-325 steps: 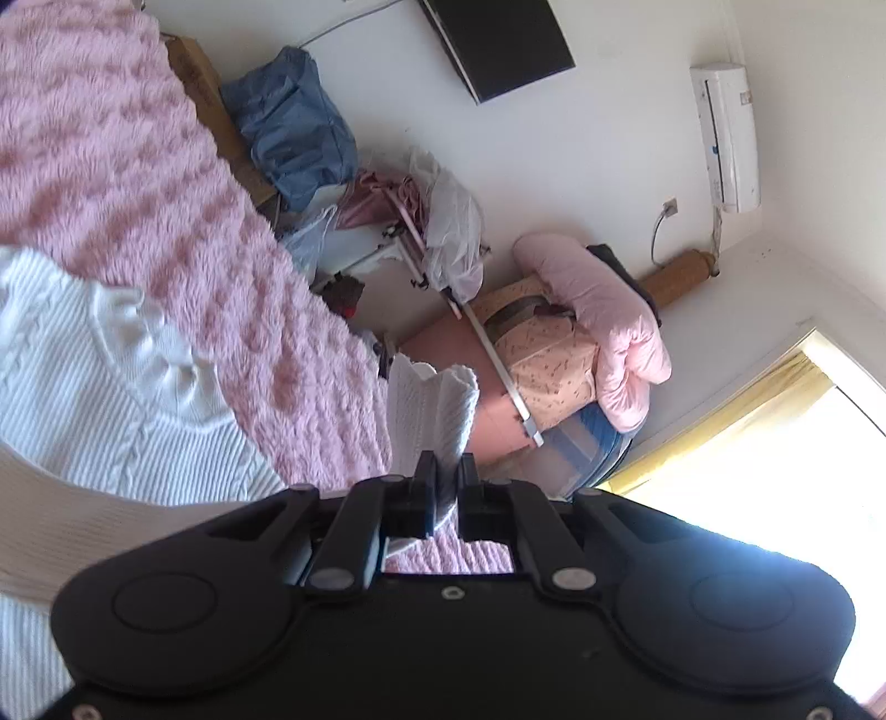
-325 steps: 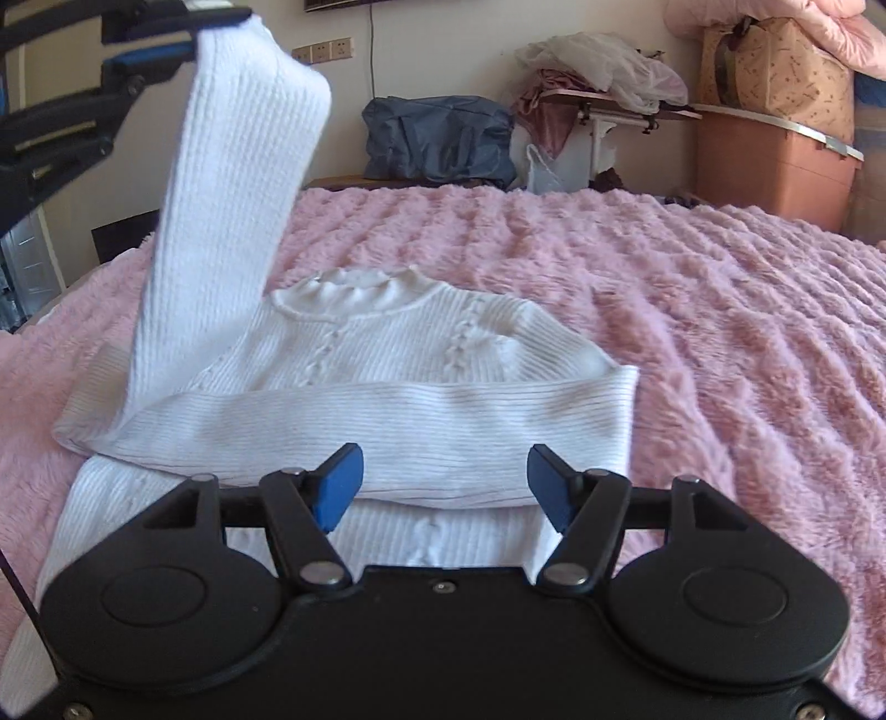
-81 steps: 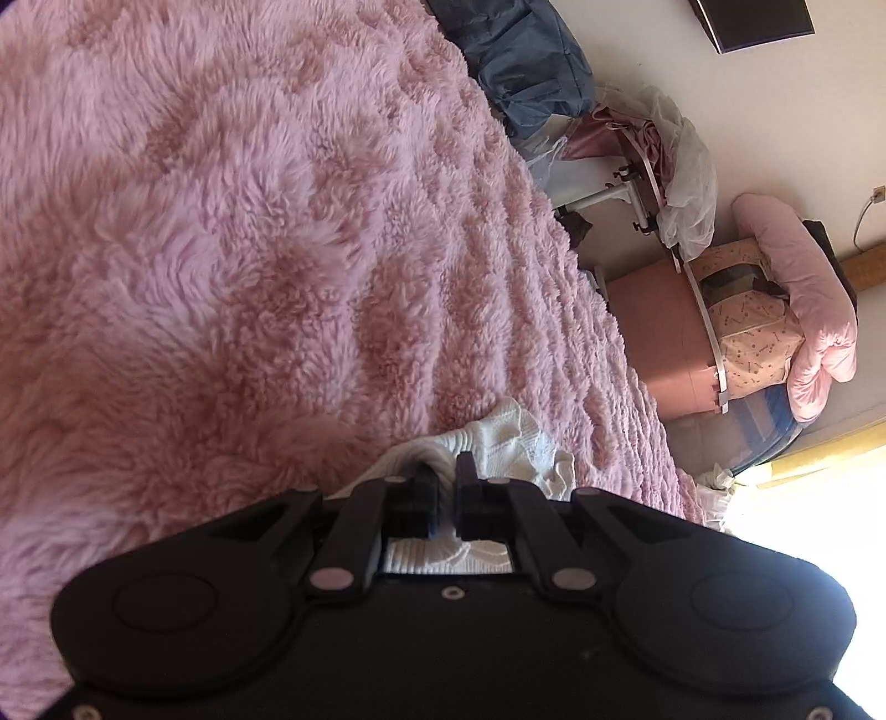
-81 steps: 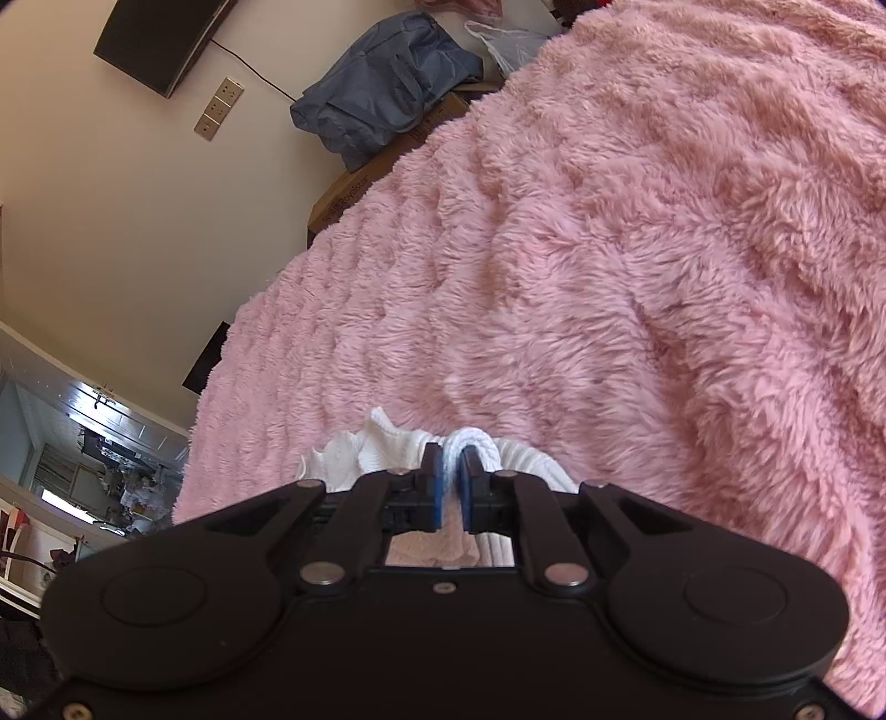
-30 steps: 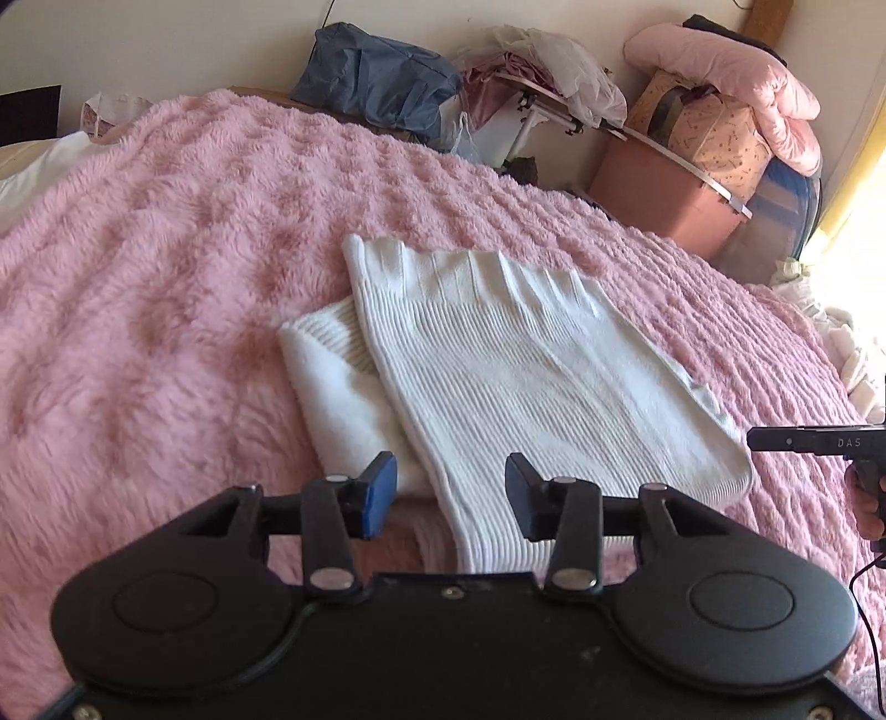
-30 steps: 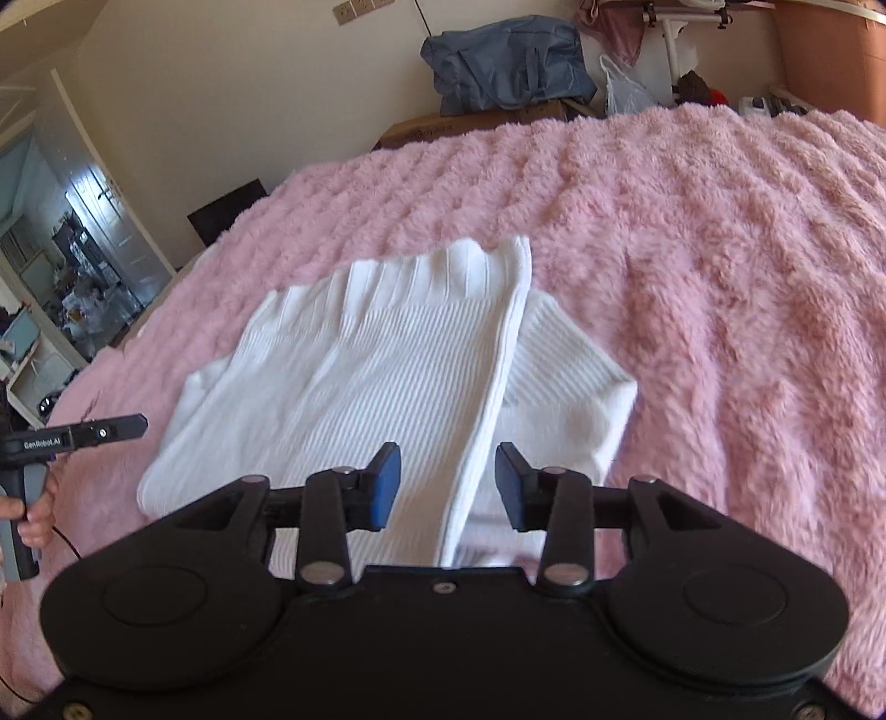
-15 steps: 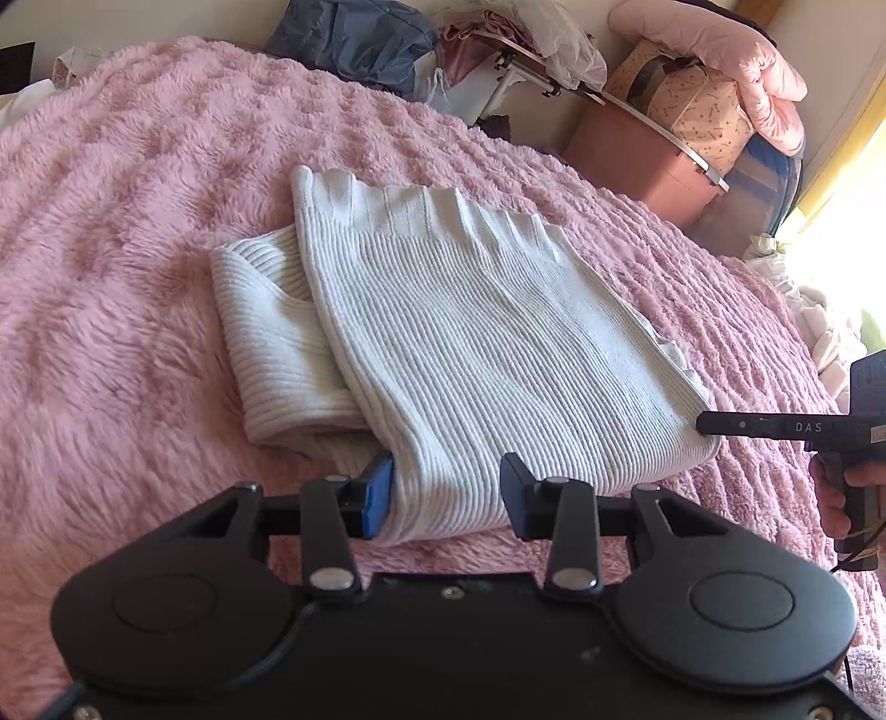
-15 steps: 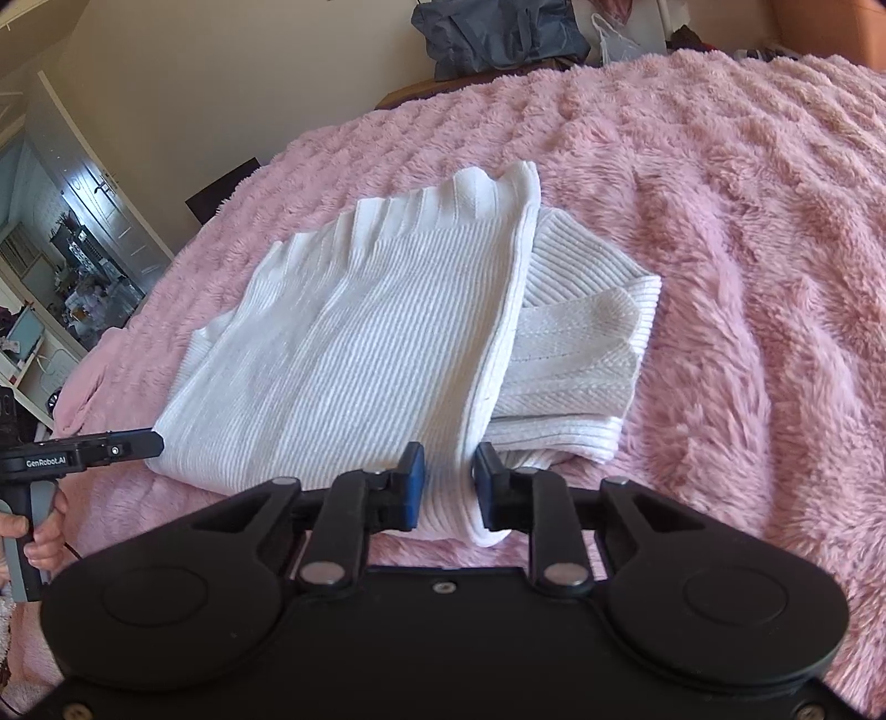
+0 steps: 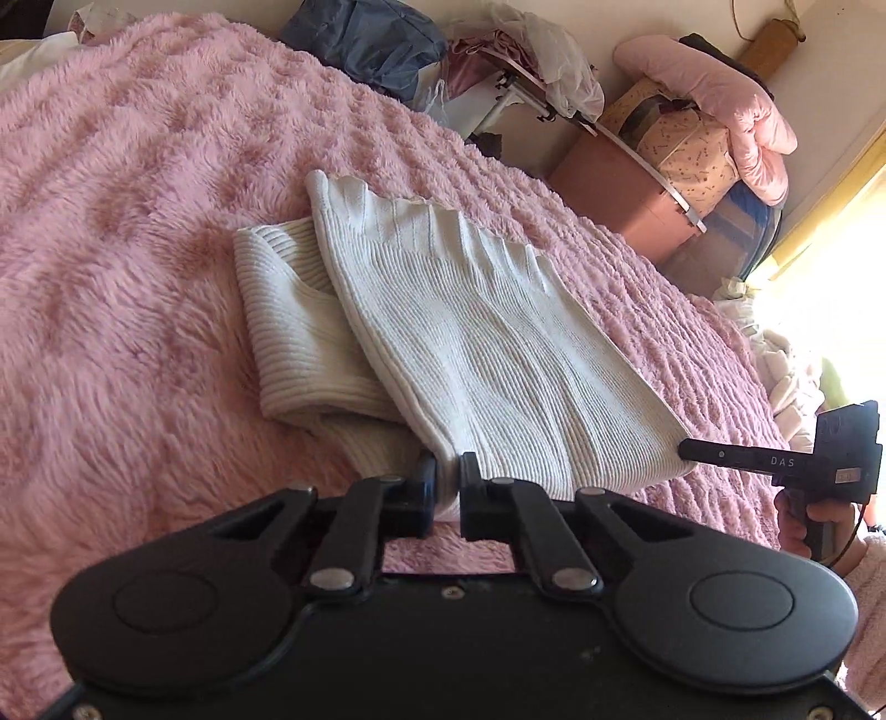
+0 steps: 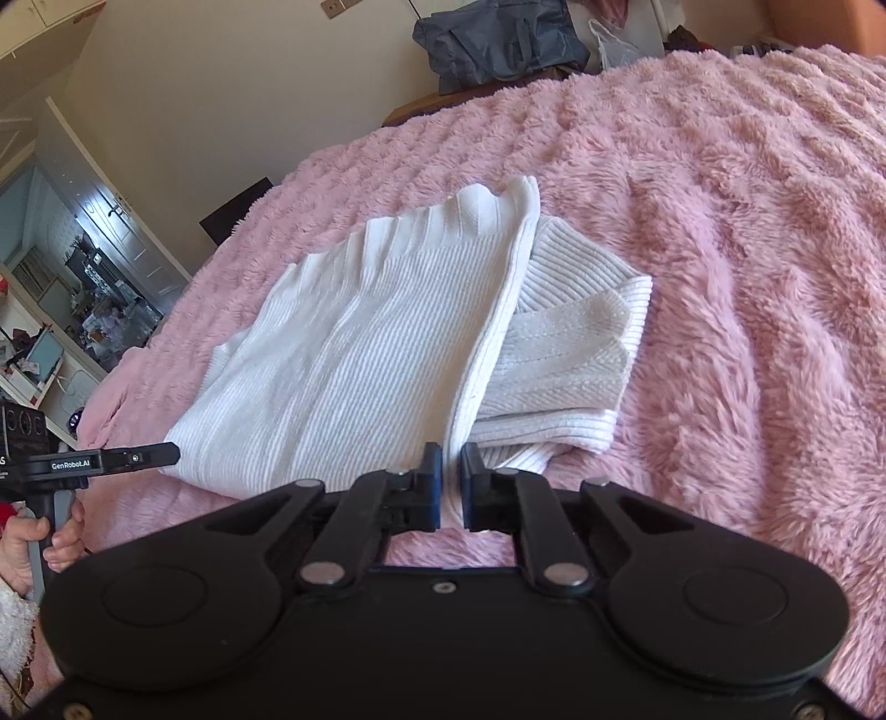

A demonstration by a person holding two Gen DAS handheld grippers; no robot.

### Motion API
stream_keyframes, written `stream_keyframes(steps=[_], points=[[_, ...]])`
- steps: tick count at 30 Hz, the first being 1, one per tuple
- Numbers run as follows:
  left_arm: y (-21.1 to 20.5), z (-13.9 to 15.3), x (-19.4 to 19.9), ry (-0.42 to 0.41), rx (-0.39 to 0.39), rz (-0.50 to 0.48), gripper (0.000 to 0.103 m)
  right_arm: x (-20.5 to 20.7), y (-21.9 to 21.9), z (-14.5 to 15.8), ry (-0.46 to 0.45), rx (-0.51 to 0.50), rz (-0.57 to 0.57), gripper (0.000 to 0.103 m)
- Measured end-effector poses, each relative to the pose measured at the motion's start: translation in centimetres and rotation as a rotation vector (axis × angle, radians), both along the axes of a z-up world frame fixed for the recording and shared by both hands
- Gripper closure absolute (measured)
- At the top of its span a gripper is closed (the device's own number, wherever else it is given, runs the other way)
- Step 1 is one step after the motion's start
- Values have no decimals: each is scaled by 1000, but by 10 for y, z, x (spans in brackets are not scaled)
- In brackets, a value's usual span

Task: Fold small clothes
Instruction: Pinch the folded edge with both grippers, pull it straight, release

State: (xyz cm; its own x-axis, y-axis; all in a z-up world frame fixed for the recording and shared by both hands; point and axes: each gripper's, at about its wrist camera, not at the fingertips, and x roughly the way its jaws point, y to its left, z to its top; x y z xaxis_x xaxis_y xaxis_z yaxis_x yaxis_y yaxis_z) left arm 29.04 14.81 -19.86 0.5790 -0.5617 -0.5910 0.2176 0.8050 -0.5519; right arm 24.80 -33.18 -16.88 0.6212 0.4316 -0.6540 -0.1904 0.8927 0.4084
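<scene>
A white ribbed sweater (image 9: pixel 476 343) lies folded on the pink fluffy blanket (image 9: pixel 122 266). Its top layer runs away from me and a smaller folded part sticks out beside it. My left gripper (image 9: pixel 448 471) is shut on the near left corner of the fold. My right gripper (image 10: pixel 451 462) is shut on the near right corner of the same sweater (image 10: pixel 376 343). Each gripper also shows at the other view's edge: the right one (image 9: pixel 720 457) and the left one (image 10: pixel 138 457), both at the sweater's near edge.
The pink blanket (image 10: pixel 747 277) spreads wide on all sides. Beyond the bed's far edge stand a blue bag (image 9: pixel 365 44), a cluttered folding table (image 9: pixel 531 83) and a brown storage box (image 9: pixel 626 183) with pink bedding on top. An open doorway (image 10: pixel 66 277) is at left.
Both grippers came down to the sweater's near edge and closed on its two near corners. A second ago both were open above the folded sweater.
</scene>
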Motion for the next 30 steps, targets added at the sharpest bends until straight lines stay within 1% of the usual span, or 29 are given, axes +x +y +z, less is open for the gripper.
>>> stream_keyframes(steps=[3,6,8,10,14,16,18,19,21,22,23,24,25,27,29,30], points=[[4,-9,-1,32,21,0,99,-6,0,-2,0,-22,5,95],[7,-21,-1,63,11,8,99,-2,-4,-16,45,-8,-17,95],[9,-27,-1,74,12,15,99,-2,-7,-24,55,-8,-33,95],[8,-31,-1,92,24,11,99,-2,-11,-33,71,12,-57,96],[7,-35,-4,93,40,8,99,-4,-14,-41,86,25,-71,96],[5,-31,-6,74,47,9,99,-5,-13,-40,82,21,-60,95],[-1,-16,-8,41,79,8,98,-4,-12,-37,72,23,-59,93],[-4,-7,-8,12,103,6,97,-3,-10,-32,67,19,-52,91],[-15,17,-12,-63,200,20,97,-3,-5,-17,39,-21,-45,89],[-22,29,-13,-103,245,15,96,-4,-1,-8,9,-51,-47,88],[-29,39,-14,-139,265,7,95,-5,4,1,-19,-84,-50,88],[-36,46,-14,-161,266,0,89,-6,9,11,-49,-113,-53,88],[-44,52,-12,-175,259,-17,87,-7,16,18,-80,-117,-44,86],[-62,56,-6,-185,249,-58,86,-7,34,30,-123,-112,9,86],[-81,50,3,-173,275,-87,85,-4,57,32,-146,-136,55,86],[-89,44,6,-158,288,-98,85,-1,67,30,-142,-147,82,86]])
